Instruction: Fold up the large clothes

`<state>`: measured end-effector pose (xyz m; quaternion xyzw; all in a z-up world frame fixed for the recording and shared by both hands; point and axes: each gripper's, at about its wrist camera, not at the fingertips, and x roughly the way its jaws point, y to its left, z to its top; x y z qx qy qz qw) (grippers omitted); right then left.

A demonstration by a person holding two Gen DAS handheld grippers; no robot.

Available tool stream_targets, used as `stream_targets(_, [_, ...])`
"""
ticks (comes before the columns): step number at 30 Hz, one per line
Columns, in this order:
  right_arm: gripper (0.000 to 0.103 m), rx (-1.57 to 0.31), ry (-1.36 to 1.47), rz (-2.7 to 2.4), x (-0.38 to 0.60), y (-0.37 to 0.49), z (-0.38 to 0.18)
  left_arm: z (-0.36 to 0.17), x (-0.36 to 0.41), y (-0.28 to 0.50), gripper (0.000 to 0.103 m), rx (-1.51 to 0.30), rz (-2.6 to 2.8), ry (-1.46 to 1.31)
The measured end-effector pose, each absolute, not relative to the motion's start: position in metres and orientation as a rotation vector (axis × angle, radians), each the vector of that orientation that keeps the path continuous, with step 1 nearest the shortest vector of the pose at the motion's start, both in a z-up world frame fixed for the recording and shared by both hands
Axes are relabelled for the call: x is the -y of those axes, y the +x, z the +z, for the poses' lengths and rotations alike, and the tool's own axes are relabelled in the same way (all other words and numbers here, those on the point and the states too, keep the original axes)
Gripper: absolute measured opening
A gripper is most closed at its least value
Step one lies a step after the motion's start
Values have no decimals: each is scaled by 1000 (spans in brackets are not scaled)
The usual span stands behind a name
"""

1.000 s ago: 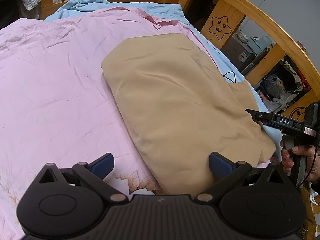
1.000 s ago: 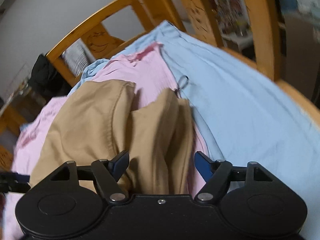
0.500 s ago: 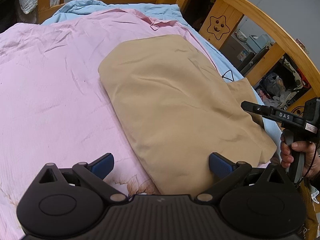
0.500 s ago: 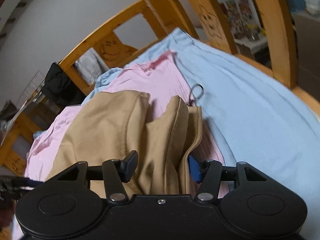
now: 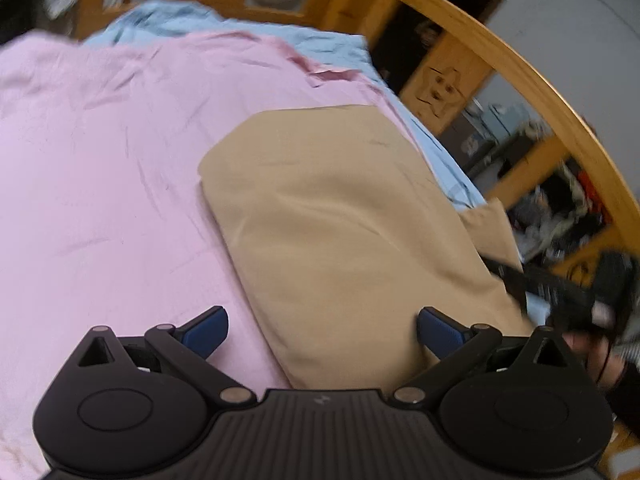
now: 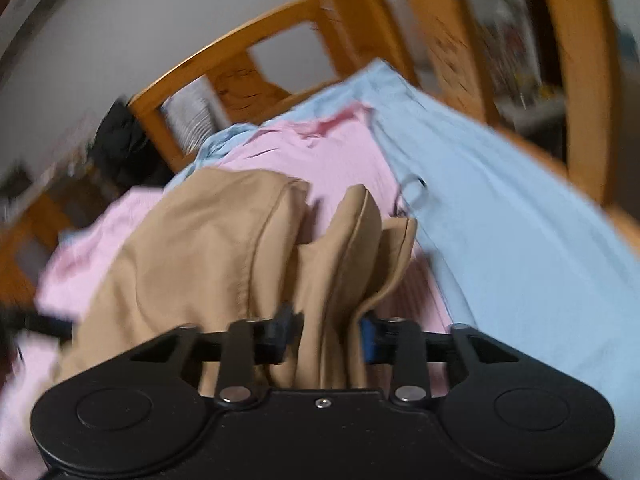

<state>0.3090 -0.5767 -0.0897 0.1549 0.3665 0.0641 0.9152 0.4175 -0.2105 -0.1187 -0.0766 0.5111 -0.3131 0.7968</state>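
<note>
Pink cotton sheet [image 5: 100, 184] fills the bed's left side in the left wrist view, wrinkled, w/ a pale blue sheet [image 5: 224, 32] showing past it at 12 o'clock and down the right edge. Left gripper [image 5: 322, 330] sits at 6 o'clock, jaws spread wide, nothing between the blue pads; left pad is over pink sheet, right pad over cloth. Tan folded garment [image 5: 340, 216], smooth fabric, lies flat at centre on the pink sheet, its near end running in btwn the open fingers. At 3 to 4 o'clock the right gripper [image 5: 516, 280], blurred, meets the garment's right edge; a hand [image 5: 592, 352] grips its handle. Curved wooden bed rail [image 5: 560, 96] arcs from 1 to 3 o'clock.

Right wrist view: tan garment [image 6: 192, 264] bulks at 9 o'clock to centre, w/ upright folds of its edge bunched btwn the right gripper [image 6: 326, 334] fingers. Jaws are closing, pads right against the fabric both sides. Blue sheet [image 6: 500, 220] spreads to 3 o'clock, wooden rail [image 6: 588, 80] beyond at 1 o'clock.
</note>
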Motion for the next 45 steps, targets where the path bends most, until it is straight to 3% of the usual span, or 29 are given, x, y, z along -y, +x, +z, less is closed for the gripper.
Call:
stream_targets(3, [36, -760, 258, 169, 569, 310, -87, -129, 210, 433, 102, -1129, -677, -234])
stream_targets(5, [48, -797, 330, 166, 580, 317, -94, -135, 214, 440, 103, -1148, -694, -240])
stream_targets(12, [57, -849, 645, 211, 608, 337, -116, -154, 230, 463, 103, -1245, -748, -303])
stream_targets(13, [56, -847, 642, 224, 607, 337, -114, -152, 234, 462, 100, -1246, -734, -285])
stream_targets(15, [44, -846, 612, 233, 602, 338, -109, -146, 241, 460, 95, -1246, -699, -241])
stream_targets(17, [12, -851, 555, 210, 599, 336, -103, -139, 244, 457, 87, -1239, -673, -217])
stream_targets(19, [9, -842, 572, 223, 598, 334, -95, -132, 247, 454, 81, -1233, -642, -204])
stream_targets(29, [5, -786, 350, 382, 531, 343, -14, -109, 231, 457, 61, -1215, -644, -229])
stream_targets(38, [4, -752, 366, 389, 509, 364, -13, -103, 209, 473, 57, -1204, -601, -249])
stream_targets(45, [5, -737, 445, 438, 497, 392, 7, -59, 199, 500, 55, -1178, -532, -250])
